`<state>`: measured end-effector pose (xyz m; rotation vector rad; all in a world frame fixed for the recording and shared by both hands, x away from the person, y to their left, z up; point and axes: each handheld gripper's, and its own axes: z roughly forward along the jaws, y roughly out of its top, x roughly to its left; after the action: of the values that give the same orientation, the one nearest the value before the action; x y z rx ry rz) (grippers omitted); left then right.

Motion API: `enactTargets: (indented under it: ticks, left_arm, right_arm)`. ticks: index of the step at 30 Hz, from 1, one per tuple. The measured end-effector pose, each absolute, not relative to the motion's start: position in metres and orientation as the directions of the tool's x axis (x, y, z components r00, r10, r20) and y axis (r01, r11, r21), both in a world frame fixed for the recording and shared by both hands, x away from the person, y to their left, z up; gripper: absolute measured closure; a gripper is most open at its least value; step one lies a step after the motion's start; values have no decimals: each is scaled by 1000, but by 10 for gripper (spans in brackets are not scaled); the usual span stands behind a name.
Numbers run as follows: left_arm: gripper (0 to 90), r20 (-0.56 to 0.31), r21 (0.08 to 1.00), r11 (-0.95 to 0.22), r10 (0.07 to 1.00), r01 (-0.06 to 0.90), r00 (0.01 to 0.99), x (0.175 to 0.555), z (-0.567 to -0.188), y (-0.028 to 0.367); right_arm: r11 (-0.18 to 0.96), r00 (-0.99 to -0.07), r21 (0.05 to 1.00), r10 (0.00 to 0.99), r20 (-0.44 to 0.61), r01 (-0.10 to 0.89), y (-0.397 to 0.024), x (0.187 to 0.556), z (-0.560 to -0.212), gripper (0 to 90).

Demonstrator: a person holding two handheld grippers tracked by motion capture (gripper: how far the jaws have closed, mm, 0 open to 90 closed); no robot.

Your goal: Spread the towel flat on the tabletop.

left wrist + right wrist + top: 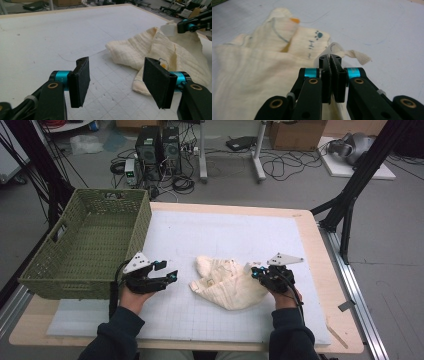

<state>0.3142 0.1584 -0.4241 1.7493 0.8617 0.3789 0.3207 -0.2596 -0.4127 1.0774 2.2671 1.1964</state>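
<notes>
A crumpled cream cloth with small printed marks lies on the white gridded mat near the front. My right gripper is at the cloth's right edge. In the right gripper view its jaws are pressed together on a fold of the cloth. The left gripper view shows that gripper holding a cloth corner slightly lifted. My left gripper hovers just left of the cloth, open. Its pads stand wide apart with nothing between them, and the cloth lies just ahead.
A green woven basket stands on the table's left side, close to my left hand. The wooden table edge frames the mat. Cables, computer boxes and stand legs are on the floor beyond the table.
</notes>
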Motion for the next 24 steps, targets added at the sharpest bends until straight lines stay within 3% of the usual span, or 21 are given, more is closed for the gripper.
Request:
enactTargets:
  ticks: [10, 24]
  left_arm:
    - [457, -169, 917, -146, 700, 370, 694, 318, -423, 149]
    - [411, -164, 907, -178, 685, 381, 710, 335, -415, 104]
  right_arm:
    - [432, -778, 825, 629, 14, 364, -258, 268, -402, 877]
    - [526, -838, 768, 545, 25, 365, -265, 233, -422, 876]
